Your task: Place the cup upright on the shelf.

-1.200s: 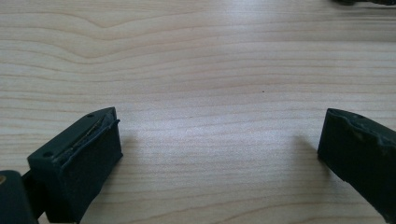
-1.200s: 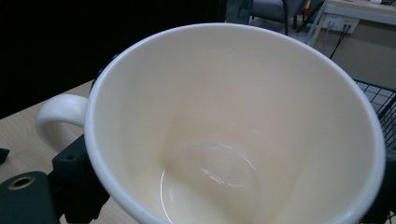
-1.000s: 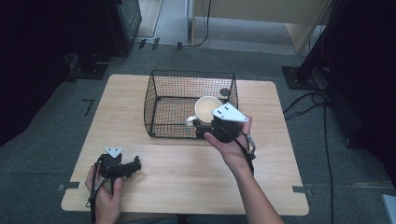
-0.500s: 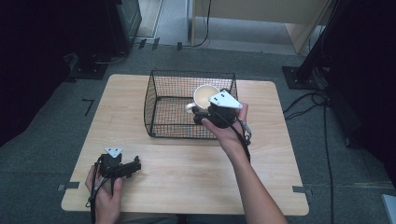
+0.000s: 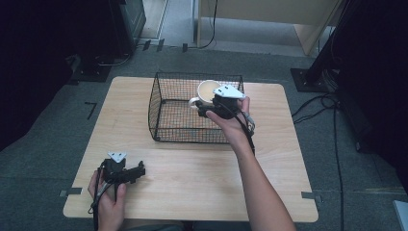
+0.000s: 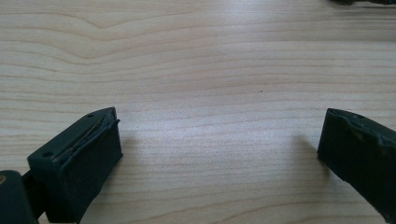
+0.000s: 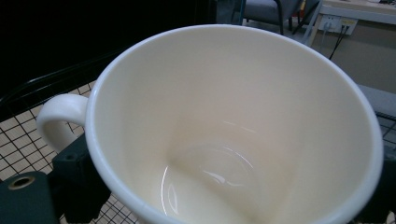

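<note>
In the high view, the right gripper [image 5: 208, 107] holds a cream mug [image 5: 208, 91] over the right part of the black wire basket [image 5: 166, 113], on the wooden table [image 5: 202, 168]. The left gripper [image 5: 134, 172] rests near the table's front left corner. In the left gripper view, its jaws stand wide apart over bare wood. In the right gripper view, the mug [image 7: 233, 126] sits clamped between the jaws, handle [image 7: 58, 119] to the left.

claw jaws grip a cream mug [image 7: 233, 126] above the wire basket [image 7: 18, 135].
</note>
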